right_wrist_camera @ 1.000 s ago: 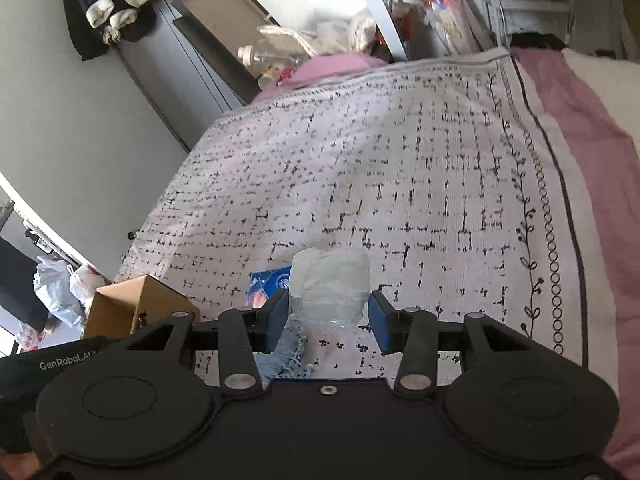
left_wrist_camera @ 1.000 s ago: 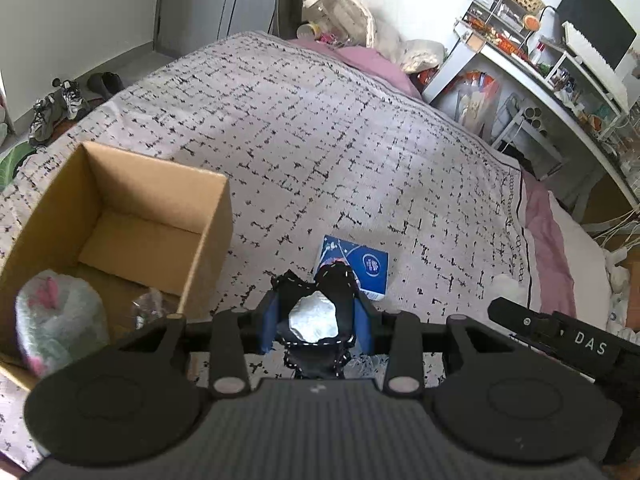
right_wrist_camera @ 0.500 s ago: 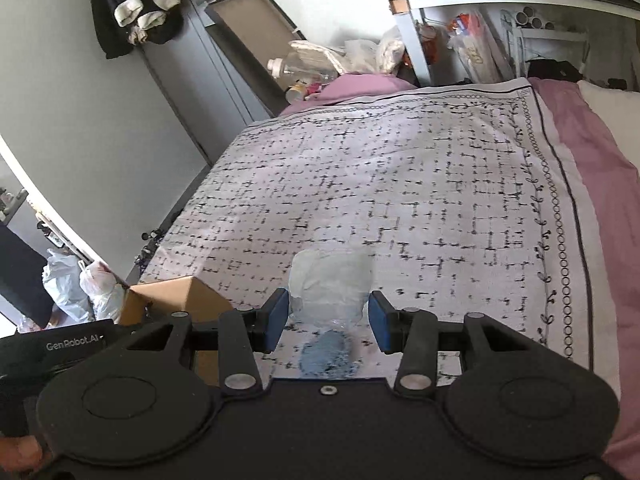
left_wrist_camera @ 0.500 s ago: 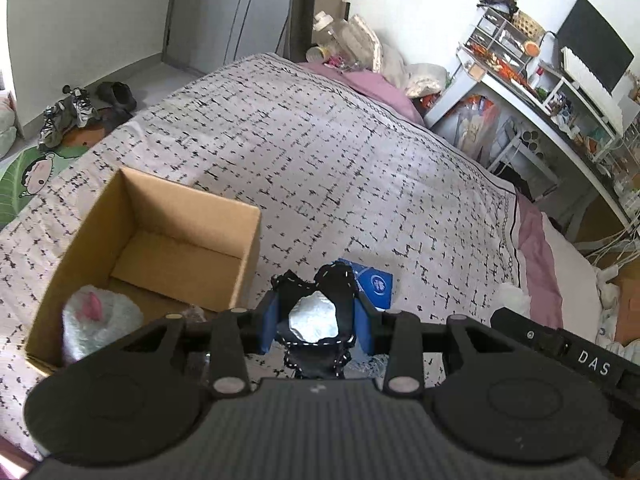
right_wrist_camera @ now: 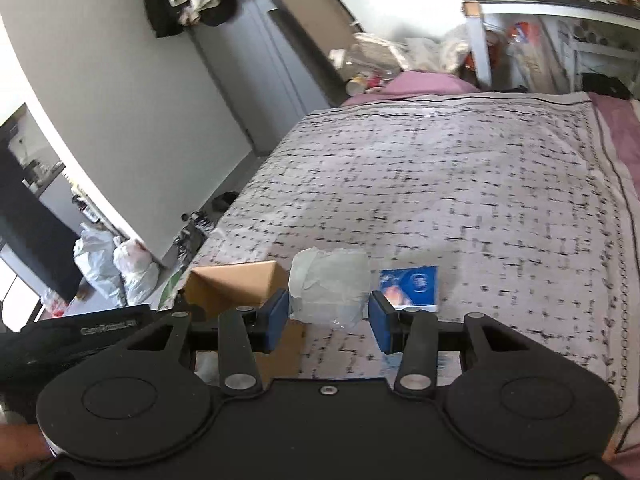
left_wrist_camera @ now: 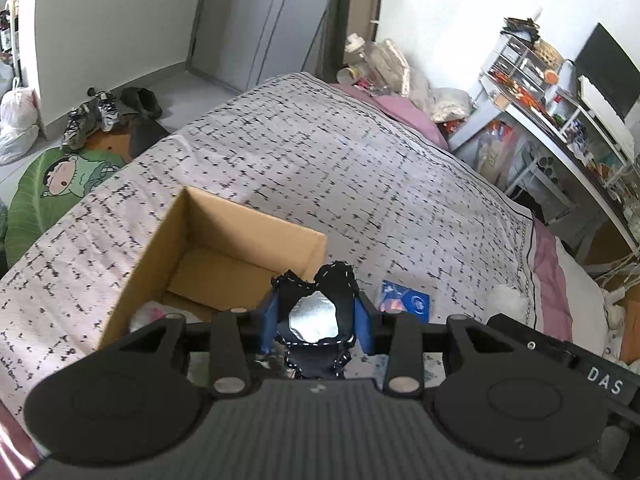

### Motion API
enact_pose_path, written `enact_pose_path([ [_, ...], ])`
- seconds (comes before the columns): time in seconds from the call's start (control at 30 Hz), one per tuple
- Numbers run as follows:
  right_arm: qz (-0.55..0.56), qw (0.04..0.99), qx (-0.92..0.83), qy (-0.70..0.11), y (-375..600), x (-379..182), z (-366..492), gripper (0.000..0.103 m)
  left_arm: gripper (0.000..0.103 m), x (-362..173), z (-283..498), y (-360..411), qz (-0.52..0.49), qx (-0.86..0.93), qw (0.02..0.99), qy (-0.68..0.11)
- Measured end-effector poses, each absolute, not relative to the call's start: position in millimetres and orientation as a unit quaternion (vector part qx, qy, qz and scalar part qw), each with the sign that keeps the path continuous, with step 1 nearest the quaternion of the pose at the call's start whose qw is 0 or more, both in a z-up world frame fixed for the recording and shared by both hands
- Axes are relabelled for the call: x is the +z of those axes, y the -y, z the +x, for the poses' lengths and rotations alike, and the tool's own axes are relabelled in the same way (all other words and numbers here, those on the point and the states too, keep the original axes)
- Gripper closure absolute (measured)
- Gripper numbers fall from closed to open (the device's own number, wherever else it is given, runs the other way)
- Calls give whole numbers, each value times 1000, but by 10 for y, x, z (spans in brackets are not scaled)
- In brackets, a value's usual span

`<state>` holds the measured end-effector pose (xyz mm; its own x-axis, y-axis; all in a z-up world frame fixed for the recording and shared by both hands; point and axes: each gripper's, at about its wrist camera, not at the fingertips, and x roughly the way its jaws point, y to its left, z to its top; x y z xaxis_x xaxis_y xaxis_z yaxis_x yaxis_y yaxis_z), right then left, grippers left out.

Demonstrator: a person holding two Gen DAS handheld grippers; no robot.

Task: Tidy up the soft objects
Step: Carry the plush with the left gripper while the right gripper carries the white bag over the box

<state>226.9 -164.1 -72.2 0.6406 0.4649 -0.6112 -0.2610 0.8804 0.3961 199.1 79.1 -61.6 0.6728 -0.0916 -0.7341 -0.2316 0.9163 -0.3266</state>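
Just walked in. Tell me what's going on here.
A person is tidying soft things on a bed with two handheld grippers. The left gripper is shut on a black pouch, near the cardboard box. The right gripper holds a clear bag between its fingers above the bed. A blue packet lies on the cover.

Brown cardboard box on a pale bedspread with black dashes; blue packet.
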Motion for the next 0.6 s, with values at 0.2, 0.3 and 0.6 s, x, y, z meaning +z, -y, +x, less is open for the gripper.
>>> enact_pose_path([
  [0.2, 121, 895, 218, -370, 1360, -657, 2229, 60, 64, -667, 1971, -1015, -213, 47, 890, -401],
  [0.3, 115, 895, 222, -371, 1242, -651, 2217, 60, 64, -718, 1963, -1105, -221, 46, 887, -403],
  [0.6, 101, 894, 220, -376, 986, -700, 2232, 60, 60, -941, 1978, -1275, -254, 40, 872, -416],
])
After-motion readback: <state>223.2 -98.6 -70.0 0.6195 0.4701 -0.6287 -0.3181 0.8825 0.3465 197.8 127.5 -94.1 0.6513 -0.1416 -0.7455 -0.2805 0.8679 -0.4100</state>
